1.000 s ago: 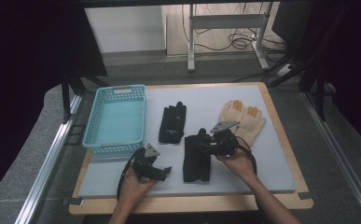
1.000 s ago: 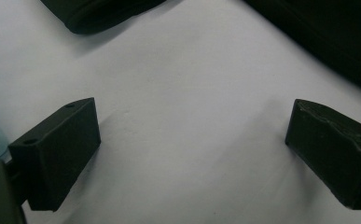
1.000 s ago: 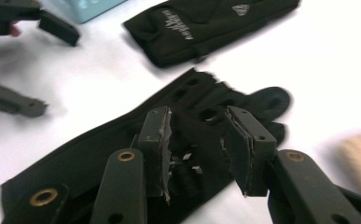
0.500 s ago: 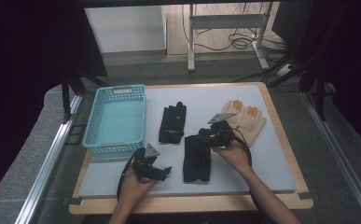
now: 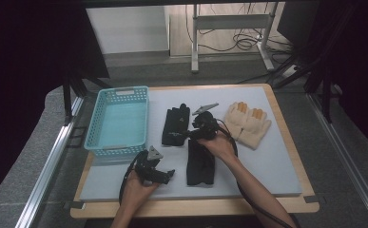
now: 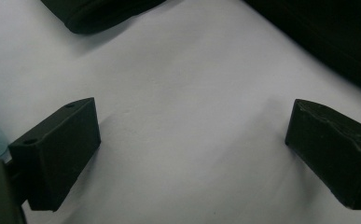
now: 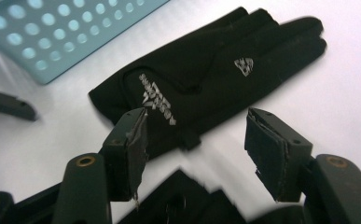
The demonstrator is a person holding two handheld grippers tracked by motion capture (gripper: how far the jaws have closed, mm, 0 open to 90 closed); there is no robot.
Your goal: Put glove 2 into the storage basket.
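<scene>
Right gripper (image 5: 184,135) hovers at the cuff of the far black glove (image 5: 175,124), jaws apart with nothing between them, and they have just been opening. In the right gripper view the glove (image 7: 206,79) lies flat just past the jaw tips, printed logo up. A second black glove (image 5: 200,161) lies on the white surface (image 5: 276,161) under the right hand. Left gripper (image 5: 168,175) rests low near the front edge, jaws spread wide over bare surface. Blue basket (image 5: 118,94) sits left of the gloves, cream gloves (image 5: 247,123) to the right.
</scene>
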